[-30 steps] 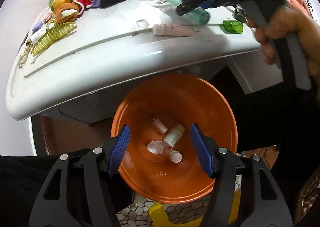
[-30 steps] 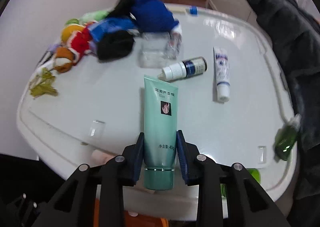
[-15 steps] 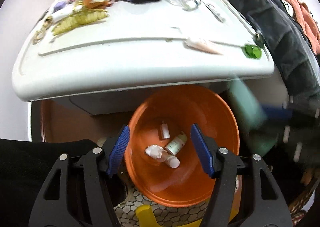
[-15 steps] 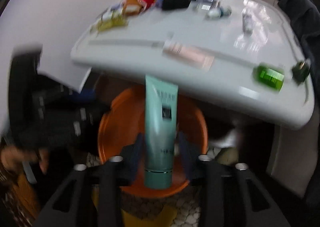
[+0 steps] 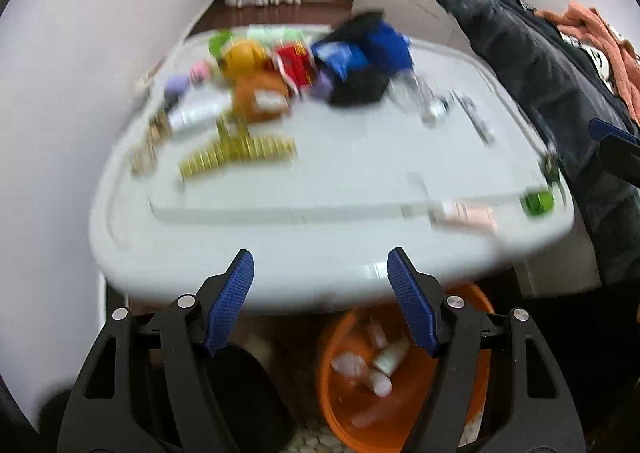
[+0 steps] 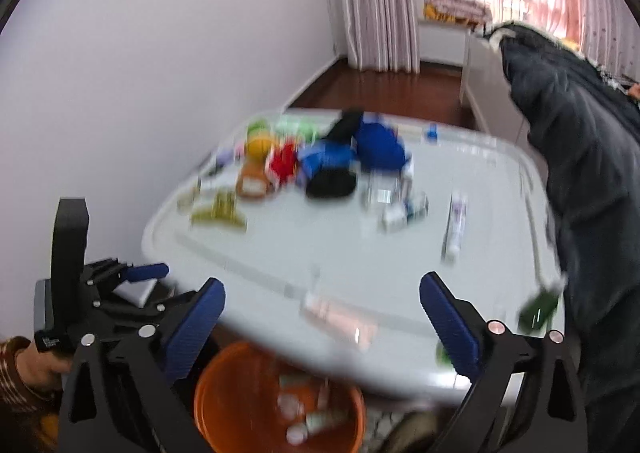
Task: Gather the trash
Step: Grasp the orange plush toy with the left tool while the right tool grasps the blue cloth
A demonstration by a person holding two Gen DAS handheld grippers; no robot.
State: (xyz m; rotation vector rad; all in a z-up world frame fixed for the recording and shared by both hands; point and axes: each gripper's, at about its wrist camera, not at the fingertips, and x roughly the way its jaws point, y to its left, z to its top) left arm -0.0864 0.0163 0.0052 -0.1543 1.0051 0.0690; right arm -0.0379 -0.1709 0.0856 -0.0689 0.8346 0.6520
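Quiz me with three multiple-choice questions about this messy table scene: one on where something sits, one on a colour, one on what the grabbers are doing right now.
1. Where is the bin?
A. on the table
B. on the floor, under the table's near edge
C. on the coat

2. What colour is the bin?
A. orange
B. white
C. blue

3. How are the two grabbers?
A. both shut on tubes
B. one open, one shut
C. both open, holding nothing

Answers:
1 B: the white table edge overhangs it.
2 A: its rim and wall are orange.
3 C: the left gripper and right gripper both show wide gaps with nothing between the fingers.
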